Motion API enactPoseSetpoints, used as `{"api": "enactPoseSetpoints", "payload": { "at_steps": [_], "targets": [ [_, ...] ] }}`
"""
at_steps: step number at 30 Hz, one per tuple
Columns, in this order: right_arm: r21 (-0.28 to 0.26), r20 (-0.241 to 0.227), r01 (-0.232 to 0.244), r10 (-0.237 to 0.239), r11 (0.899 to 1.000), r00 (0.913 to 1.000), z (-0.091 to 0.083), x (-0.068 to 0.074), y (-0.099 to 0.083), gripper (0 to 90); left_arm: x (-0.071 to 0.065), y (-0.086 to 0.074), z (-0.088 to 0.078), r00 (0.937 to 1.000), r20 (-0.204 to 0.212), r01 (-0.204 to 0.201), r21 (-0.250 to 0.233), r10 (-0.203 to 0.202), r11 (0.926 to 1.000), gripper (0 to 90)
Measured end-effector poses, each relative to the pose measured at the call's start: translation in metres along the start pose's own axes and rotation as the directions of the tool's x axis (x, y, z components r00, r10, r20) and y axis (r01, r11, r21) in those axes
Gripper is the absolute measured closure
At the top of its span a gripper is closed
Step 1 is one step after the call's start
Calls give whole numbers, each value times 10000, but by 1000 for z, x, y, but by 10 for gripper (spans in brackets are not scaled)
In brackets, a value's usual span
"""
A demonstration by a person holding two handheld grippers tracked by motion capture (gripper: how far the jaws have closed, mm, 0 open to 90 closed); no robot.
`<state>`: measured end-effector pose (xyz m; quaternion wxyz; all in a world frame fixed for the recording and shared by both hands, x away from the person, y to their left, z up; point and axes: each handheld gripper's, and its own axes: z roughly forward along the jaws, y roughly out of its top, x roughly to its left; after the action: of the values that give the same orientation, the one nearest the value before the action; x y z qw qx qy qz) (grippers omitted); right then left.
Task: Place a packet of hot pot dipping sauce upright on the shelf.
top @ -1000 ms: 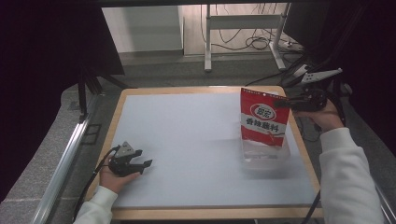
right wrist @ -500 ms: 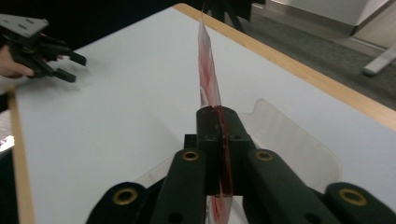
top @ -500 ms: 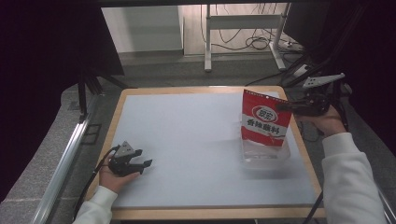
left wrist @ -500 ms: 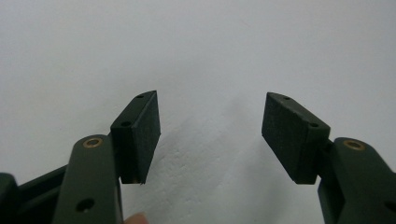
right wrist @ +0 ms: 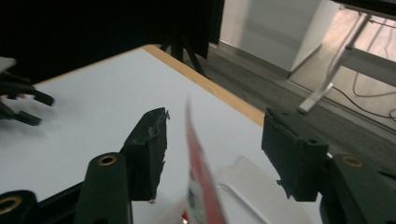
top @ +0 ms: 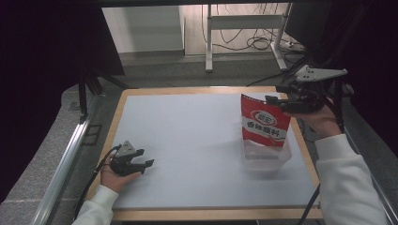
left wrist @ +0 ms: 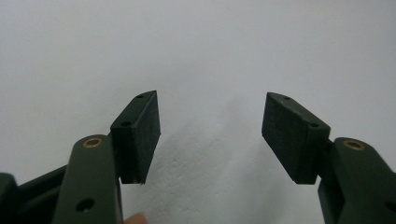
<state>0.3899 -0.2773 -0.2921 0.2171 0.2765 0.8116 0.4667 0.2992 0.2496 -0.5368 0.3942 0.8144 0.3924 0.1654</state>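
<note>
A red pouch (top: 264,125) with white print stands upright at the right side of the white table (top: 187,140), its bottom in a clear plastic container (top: 265,161). My right gripper (top: 274,96) hovers at the pouch's upper right corner. In the right gripper view it (right wrist: 215,116) is open, and the pouch's thin top edge (right wrist: 198,172) rises between the jaws without touching either pad. At the table's front left my left gripper (top: 146,159) rests on the surface. Its jaws (left wrist: 210,105) stand open over bare white table.
A wooden rim (top: 206,214) frames the table. Beyond the far edge lie grey floor, a metal desk frame (top: 244,28) and cables (top: 256,44). A dark curtain hangs at the left. The left gripper (right wrist: 18,100) appears far off in the right gripper view.
The right hand and gripper have shifted slightly at the pouch's top corner, and the pouch has moved a little with them. The left gripper has stayed still.
</note>
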Motion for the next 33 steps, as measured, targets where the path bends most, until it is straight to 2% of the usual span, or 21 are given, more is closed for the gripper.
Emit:
{"api": "enactPoseSetpoints", "payload": {
  "at_steps": [3, 4, 6, 7, 10, 11, 13, 14, 16, 17, 18, 19, 20, 21, 22, 24, 26, 27, 28, 30, 33],
  "targets": [
    [-27, -297, 126, -127, 9999, 9995, 4, 16, 11, 381, 0, 0, -1, 10000, 19, 3, -18, -3, 10000, 365],
    [-27, -297, 126, -127, 9999, 9995, 4, 16, 11, 381, 0, 0, -1, 10000, 39, 24, -60, -24, 10000, 365],
    [-134, -910, 193, -204, 9997, 9956, 12, 34, 17, 377, 0, 0, -2, 10000, 38, 7, -75, -7, 10000, 365],
    [-134, -910, 193, -204, 9997, 9956, 12, 34, 17, 377, 0, 0, -2, 10000, 38, 7, -75, -7, 10000, 364],
    [-250, -1385, 110, -144, 9996, 9903, 23, 51, 18, 372, 0, 0, -3, 10000, 66, 20, -98, -19, 9999, 364],
    [-261, -1680, 38, -82, 9997, 9857, 33, 63, 15, 368, 0, 0, -3, 10000, 83, 19, -101, -18, 9999, 365],
    [-228, -1776, 9, -49, 9997, 9841, 37, 67, 13, 365, 0, 0, -3, 10000, 87, 12, -96, -12, 10000, 364],
    [-188, -1984, -55, 17, 9998, 9801, 46, 76, 8, 358, -1, 0, -3, 10000, 94, 7, -82, -6, 10000, 364],
    [-173, -2164, -40, 2, 9998, 9763, 54, 85, 4, 354, -1, 0, -3, 10000, 98, 2, -73, -1, 10000, 364],
    [-173, -2164, -40, 2, 9998, 9763, 54, 85, 4, 354, -1, 0, -3, 10000, 98, 2, -73, -1, 10000, 364],
    [-156, -2355, -31, -6, 9999, 9719, 61, 94, 0, 349, -1, 0, -2, 10000, 96, -22, -69, 23, 10000, 363],
    [-156, -2355, -31, -6, 9999, 9719, 61, 94, 0, 349, -1, 0, -2, 10000, 96, -22, -69, 23, 10000, 364],
    [-154, -2548, -34, -7, 9999, 9670, 68, 104, -6, 341, -2, 0, -2, 9999, 111, -1, -85, 2, 10000, 363],
    [-154, -2548, -34, -7, 9999, 9670, 68, 104, -6, 341, -2, 0, -3, 9999, 126, -10, -76, 11, 10000, 363],
    [-158, -2763, -155, 106, 9998, 9610, 75, 112, -12, 337, -2, 0, -3, 9999, 128, 0, -87, 1, 10000, 363],
    [-117, -2900, -216, 173, 9997, 9569, 83, 120, -22, 335, -2, 0, -3, 9999, 128, 6, -94, -5, 10000, 362],
    [-3, -2923, -179, 171, 9998, 9562, 93, 129, -33, 333, -3, 0, -4, 9999, 135, 86, -133, -84, 9999, 362],
    [-3, -2923, -179, 171, 9998, 9562, 93, 129, -33, 333, -3, 0, -4, 9999, 135, 86, -133, -84, 9999, 361],
    [266, -3080, -98, 176, 9996, 9512, 102, 138, -42, 327, -3, 0, -4, 9999, 151, 79, -134, -77, 9999, 361],
    [488, -3196, 53, 106, 9988, 9475, 109, 147, -50, 323, -4, 0, -5, 9999, 150, 55, -157, -52, 9999, 360],
    [621, -3270, 138, 73, 9980, 9450, 115, 151, -54, 322, -5, -1, -5, 9998, 174, 45, -172, -42, 9998, 359]
  ]
}}
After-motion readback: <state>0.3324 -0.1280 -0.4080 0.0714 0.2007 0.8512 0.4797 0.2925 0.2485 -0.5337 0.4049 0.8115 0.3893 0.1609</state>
